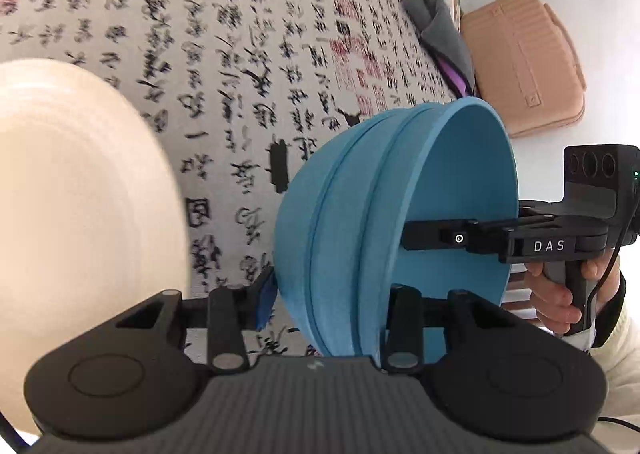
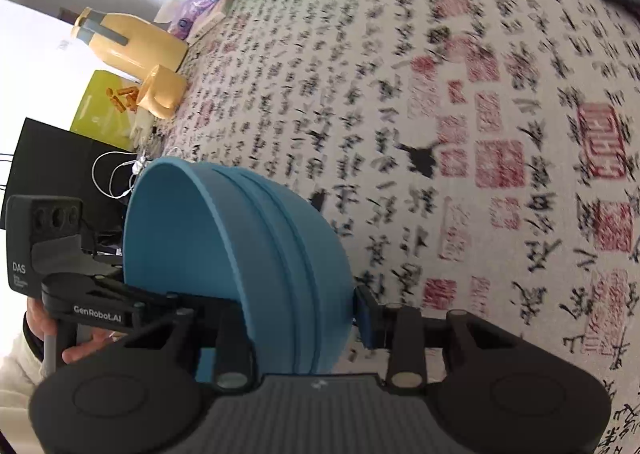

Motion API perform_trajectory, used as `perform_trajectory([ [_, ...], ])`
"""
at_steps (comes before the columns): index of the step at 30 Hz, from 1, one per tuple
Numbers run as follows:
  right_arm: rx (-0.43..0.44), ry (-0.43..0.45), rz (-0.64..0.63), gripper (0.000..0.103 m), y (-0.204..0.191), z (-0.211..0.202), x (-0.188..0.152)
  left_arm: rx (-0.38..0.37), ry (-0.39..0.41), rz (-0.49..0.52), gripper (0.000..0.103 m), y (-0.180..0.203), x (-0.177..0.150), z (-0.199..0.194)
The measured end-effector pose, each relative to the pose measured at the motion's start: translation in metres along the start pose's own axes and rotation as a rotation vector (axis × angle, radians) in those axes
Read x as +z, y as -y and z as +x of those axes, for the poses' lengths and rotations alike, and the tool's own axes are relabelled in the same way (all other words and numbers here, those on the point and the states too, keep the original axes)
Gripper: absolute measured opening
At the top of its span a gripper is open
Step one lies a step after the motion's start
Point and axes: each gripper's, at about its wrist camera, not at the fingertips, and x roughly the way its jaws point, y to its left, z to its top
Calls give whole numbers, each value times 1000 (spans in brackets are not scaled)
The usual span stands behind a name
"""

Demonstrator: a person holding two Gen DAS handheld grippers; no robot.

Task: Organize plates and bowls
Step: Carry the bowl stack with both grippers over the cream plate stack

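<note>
I held a stack of round, matte blue plastic bowls tipped on edge above the calligraphy-printed tablecloth. My left gripper straddled the stack's wall, one finger outside and one inside; it looked clamped there, though the actual pad contact was hidden. My right gripper straddled the opposite wall the same way, its blue pad just beside the outer bowl. A cream, ridged round plate loomed blurred at the left. A yellow jug stood by the wall.
</note>
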Motion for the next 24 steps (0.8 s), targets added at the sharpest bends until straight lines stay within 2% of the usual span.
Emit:
perform_trajectory([
  [8, 24, -5, -75, 35, -56, 26, 14, 52, 74, -18, 41, -34, -9, -58],
  [18, 76, -53, -179, 35, -144, 83, 40, 118, 170, -59, 41, -96, -28, -133],
  [24, 70, -105, -176, 33, -171, 118, 48, 121, 173, -113, 41, -132, -37, -144],
])
